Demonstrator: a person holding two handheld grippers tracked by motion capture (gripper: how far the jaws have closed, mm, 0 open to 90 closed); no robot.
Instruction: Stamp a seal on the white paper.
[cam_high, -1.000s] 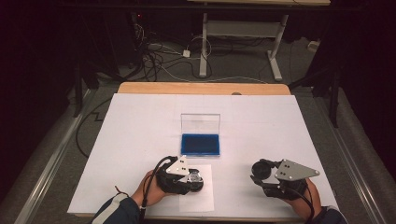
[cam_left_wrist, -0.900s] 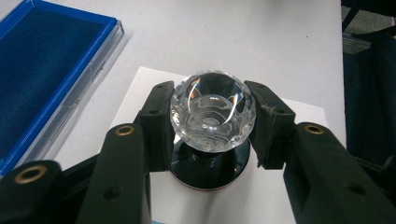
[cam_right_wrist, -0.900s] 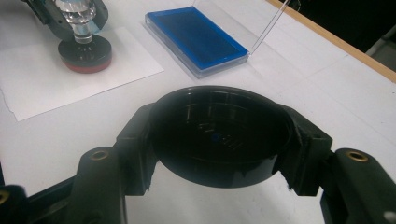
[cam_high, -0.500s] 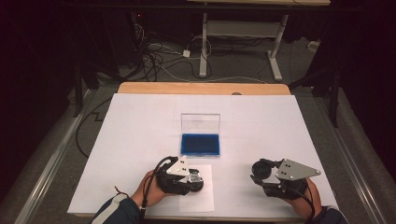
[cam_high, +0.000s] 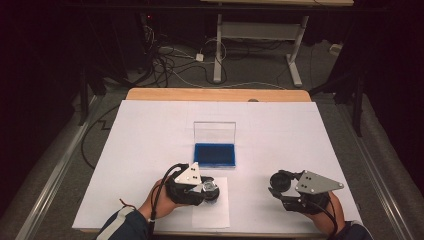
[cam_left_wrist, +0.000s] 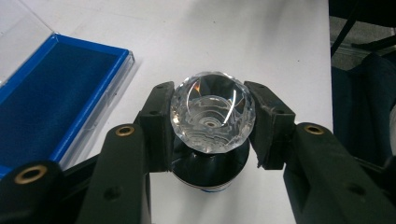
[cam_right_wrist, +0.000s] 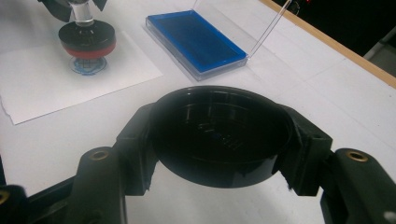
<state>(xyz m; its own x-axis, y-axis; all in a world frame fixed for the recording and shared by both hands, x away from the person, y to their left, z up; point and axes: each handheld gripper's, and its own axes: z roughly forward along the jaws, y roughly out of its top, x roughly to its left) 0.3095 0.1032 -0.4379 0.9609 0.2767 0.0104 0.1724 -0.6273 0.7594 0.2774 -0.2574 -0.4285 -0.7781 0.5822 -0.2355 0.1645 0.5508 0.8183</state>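
We press a stamp (cam_left_wrist: 212, 122) down on a small sheet of paper (cam_high: 216, 209) near our edge of the table (cam_high: 150, 125). The stamp has a clear, shiny knob on top and a black round foot with a red ring, and we can see a bluish mark on the paper under it. We hold it by the knob so that the foot goes down flat and the mark comes out clean, we think. Our left tongs (cam_left_wrist: 212, 126) are closed tight on the knob, one black jaw on each side. Our right tongs (cam_right_wrist: 219, 140) are closed on the stamp's round black cap (cam_right_wrist: 220, 135), with its hollow side up, and we keep it off to the side, well apart, so it stays out of the way. Just behind the paper lies a blue ink pad (cam_high: 215, 154) in a case with its clear lid standing open, near enough to dip the stamp again.
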